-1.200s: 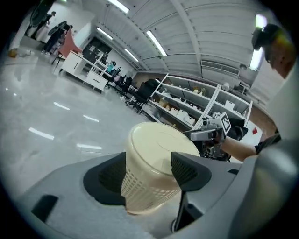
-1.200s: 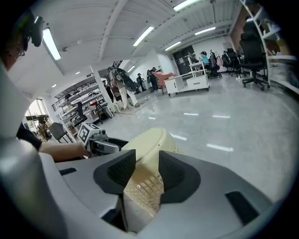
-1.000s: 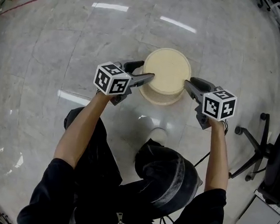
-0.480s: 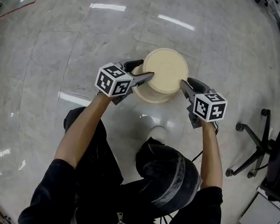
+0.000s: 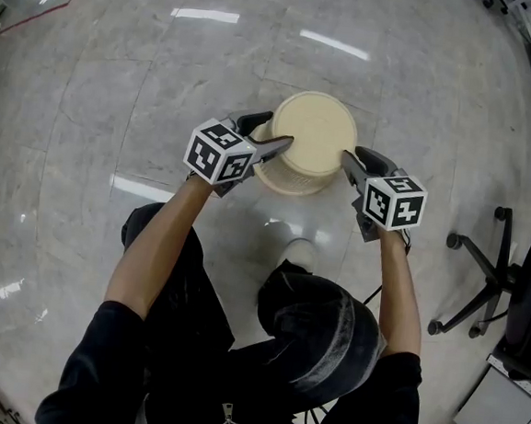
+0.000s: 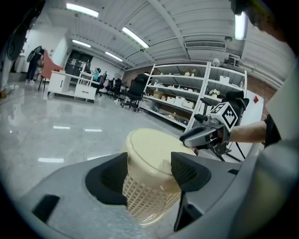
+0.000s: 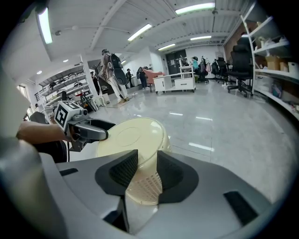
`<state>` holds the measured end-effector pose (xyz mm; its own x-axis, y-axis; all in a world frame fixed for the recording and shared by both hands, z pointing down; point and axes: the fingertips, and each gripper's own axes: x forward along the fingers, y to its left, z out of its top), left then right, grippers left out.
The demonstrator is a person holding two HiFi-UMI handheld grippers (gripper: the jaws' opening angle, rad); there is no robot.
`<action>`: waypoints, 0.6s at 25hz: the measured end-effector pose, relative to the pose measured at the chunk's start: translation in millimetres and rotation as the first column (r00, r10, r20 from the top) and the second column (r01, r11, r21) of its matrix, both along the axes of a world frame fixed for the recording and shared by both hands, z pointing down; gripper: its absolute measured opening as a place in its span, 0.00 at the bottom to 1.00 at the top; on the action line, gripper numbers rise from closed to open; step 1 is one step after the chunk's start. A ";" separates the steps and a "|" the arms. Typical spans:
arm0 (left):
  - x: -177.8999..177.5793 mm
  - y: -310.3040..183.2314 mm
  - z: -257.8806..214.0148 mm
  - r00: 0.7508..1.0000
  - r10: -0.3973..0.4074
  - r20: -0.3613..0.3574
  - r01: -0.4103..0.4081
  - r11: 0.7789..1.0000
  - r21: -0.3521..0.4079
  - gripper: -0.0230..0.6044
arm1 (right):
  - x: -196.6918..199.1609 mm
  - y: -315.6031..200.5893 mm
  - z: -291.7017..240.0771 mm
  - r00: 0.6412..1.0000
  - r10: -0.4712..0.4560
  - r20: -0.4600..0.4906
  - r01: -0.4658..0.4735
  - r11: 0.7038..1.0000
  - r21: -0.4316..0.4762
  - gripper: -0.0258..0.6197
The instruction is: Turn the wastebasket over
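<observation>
A cream wastebasket (image 5: 314,137) stands on the grey floor with its closed bottom up and its mesh wall below. My left gripper (image 5: 270,135) is at its left side with the jaws apart and the fingertips against the upper wall. My right gripper (image 5: 349,158) is at its right side, also with jaws apart, one fingertip at the edge. In the left gripper view the wastebasket (image 6: 149,154) fills the gap of the left gripper (image 6: 148,170) and is wider than it. In the right gripper view the wastebasket (image 7: 133,135) looks tilted beyond the right gripper (image 7: 147,170).
The person's legs and a shoe (image 5: 299,253) are just behind the basket. An office chair (image 5: 482,276) stands at the right. Shelving (image 6: 187,102) and desks line the far side of the room, and people stand far off (image 7: 110,70).
The right gripper has moved left, up against the basket's right side. The basket has shifted slightly left. The left gripper has stayed at the basket's left side.
</observation>
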<state>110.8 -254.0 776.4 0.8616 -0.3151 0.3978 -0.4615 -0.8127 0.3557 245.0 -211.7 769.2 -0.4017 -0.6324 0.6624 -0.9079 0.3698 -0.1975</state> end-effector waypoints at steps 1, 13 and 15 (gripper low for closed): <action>-0.1 0.2 -1.6 1.000 0.005 0.011 -0.005 1.000 0.029 0.50 | -0.4 0.0 -0.8 1.000 -0.005 -0.010 0.005 1.000 0.013 0.24; 4.3 -5.5 -77.7 0.991 -0.010 -0.136 0.055 0.942 0.331 0.39 | -17.0 -12.1 -51.7 0.991 0.027 -0.128 0.014 0.950 0.312 0.18; 6.4 -2.3 -81.3 0.993 0.002 -0.122 0.044 0.927 0.373 0.33 | -19.2 -13.2 -57.5 0.991 0.046 -0.128 0.002 0.937 0.350 0.13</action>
<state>117.2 -256.3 695.1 0.8866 -0.4398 0.1434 -0.4534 -0.8877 0.0802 225.8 -224.9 711.7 -0.3091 -0.8405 0.4451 -0.9257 0.3731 0.0619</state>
